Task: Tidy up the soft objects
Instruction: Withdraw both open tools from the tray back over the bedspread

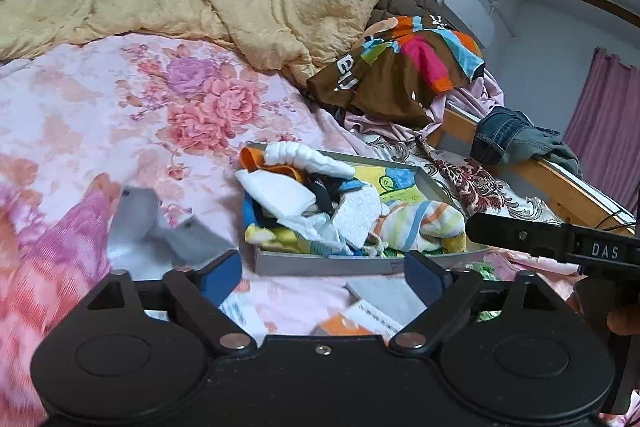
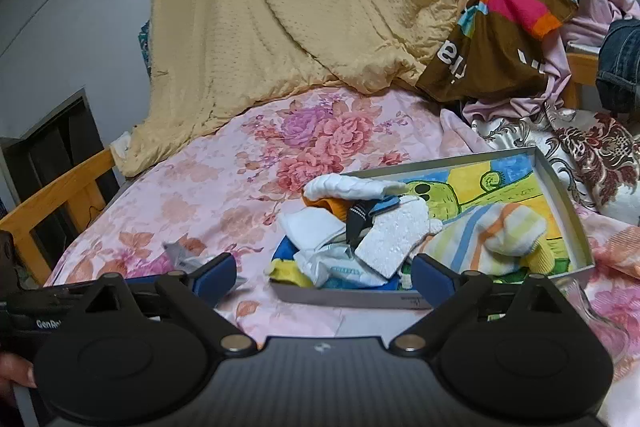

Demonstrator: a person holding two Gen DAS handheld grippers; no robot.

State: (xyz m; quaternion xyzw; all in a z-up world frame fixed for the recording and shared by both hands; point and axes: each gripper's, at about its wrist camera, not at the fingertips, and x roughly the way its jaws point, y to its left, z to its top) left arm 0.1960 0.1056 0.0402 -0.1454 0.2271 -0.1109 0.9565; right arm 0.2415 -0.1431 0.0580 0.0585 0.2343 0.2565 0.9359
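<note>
You're over a bed with a pink floral sheet [image 2: 248, 187], grey walls behind. A yellow quilt [image 2: 288, 7] is heaped at the far end, and a brown multicolour garment [image 2: 500, 39] sits on the clothes pile far right, with jeans [image 1: 516, 137] draped over the wooden bed rail [image 1: 560, 183].

The soft items are in the shallow grey tray [image 2: 560, 179] on the sheet, just ahead of both grippers: a white rolled cloth [image 2: 348, 187] at the far-left corner, an orange piece [image 2: 332, 207] beneath it, a white foam-like piece [image 2: 392, 239] in the middle, a striped pastel sock [image 2: 500, 235] to the right. The tray's right half shows its bare cartoon-print bottom.

One grey cloth [image 1: 160, 227] lies outside the tray, on the sheet to its left; blurred in the left wrist view.

Your left gripper [image 1: 320, 273] has its jaws spread wide, nothing between them. Your right gripper [image 2: 322, 273] is the same: jaws spread, empty, near edge of the tray between the pads [image 2: 432, 275]. Neither touches any cloth.
</note>
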